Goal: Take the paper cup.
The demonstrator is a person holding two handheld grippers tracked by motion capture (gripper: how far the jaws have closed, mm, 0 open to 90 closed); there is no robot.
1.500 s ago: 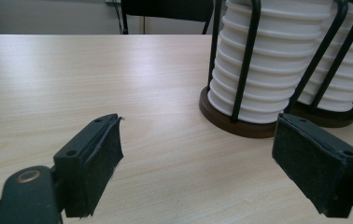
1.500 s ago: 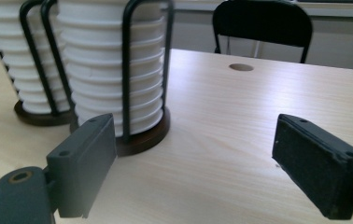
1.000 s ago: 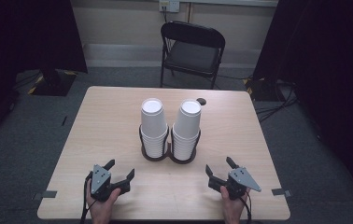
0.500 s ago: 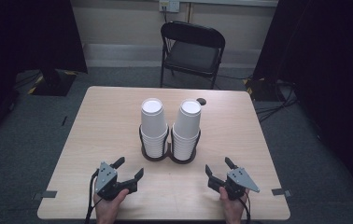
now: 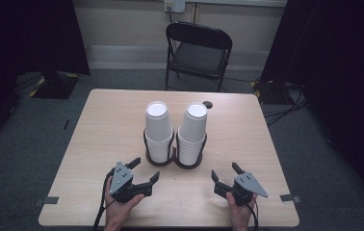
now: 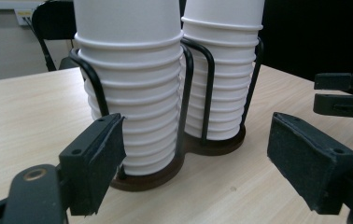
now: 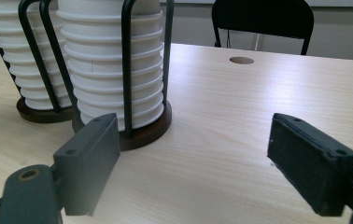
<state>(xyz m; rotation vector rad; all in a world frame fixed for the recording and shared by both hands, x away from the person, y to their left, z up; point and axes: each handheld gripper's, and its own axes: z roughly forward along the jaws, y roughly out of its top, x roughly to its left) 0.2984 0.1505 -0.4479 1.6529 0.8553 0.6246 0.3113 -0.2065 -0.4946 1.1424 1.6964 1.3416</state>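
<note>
Step in hand, as judged from the layout: bring the left tongs (image 5: 143, 169) to the left stack of cups (image 5: 159, 131) and take its top cup. Approach level and centred on the cup wall above the wire holder (image 5: 174, 155), so the pads clear the black uprights; widen the jaws first. The left tongs have just been closing, yet the jaws stand apart with nothing between them. The right tongs (image 5: 223, 177) rest near the table (image 5: 98, 134) edge, jaws apart and empty. The left stack stands just ahead of the left tongs, apart from them; the right stack of cups (image 5: 192, 133) stands ahead and inward of the right tongs, farther off.
</note>
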